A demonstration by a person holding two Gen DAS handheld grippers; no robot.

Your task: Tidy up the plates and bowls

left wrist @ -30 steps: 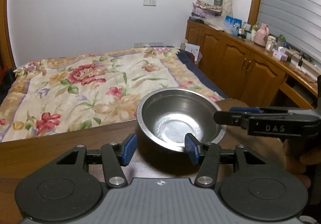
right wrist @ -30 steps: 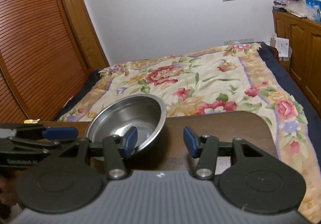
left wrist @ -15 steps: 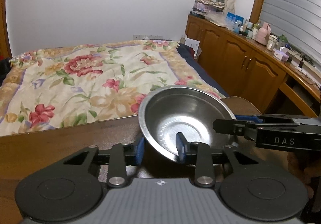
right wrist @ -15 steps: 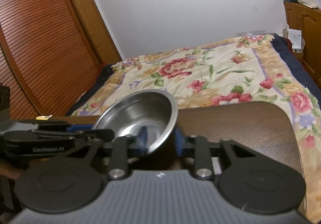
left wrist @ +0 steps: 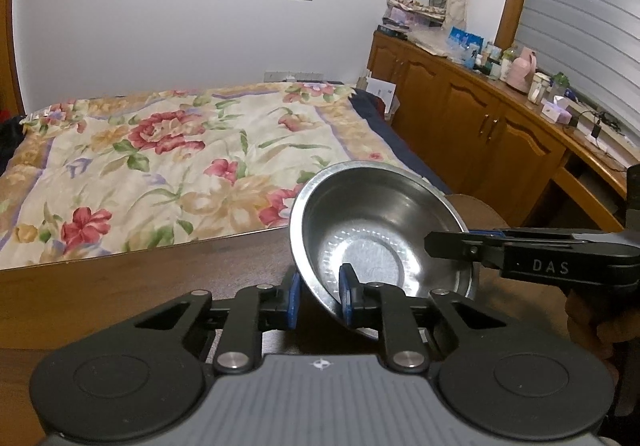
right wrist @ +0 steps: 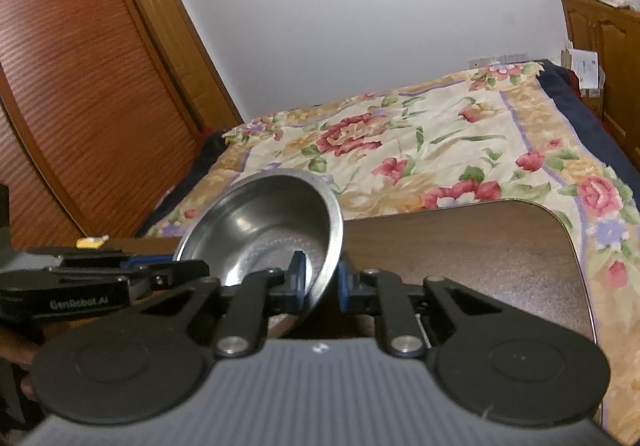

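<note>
A single stainless steel bowl [left wrist: 380, 234] hangs tilted above the dark wooden table [left wrist: 120, 278]. My left gripper [left wrist: 320, 294] is shut on the bowl's near rim, one blue pad inside and one outside. In the right wrist view the same bowl [right wrist: 260, 222] leans to the left, and my right gripper [right wrist: 320, 280] is shut on its rim in the same way. Each gripper shows in the other's view: the right gripper [left wrist: 520, 250] reaches in from the right, the left gripper [right wrist: 100, 278] from the left. The bowl has nothing in it.
Behind the table [right wrist: 480, 246] lies a bed with a floral quilt [left wrist: 180, 158]. Wooden cabinets [left wrist: 480, 126] with clutter on top run along the right wall. A slatted wooden wardrobe [right wrist: 80, 86] stands to the left. The table's far right corner is rounded.
Both grippers were open around the bowl as it sat on the table. They have shut on opposite sides of its rim, and the bowl has risen and tilted.
</note>
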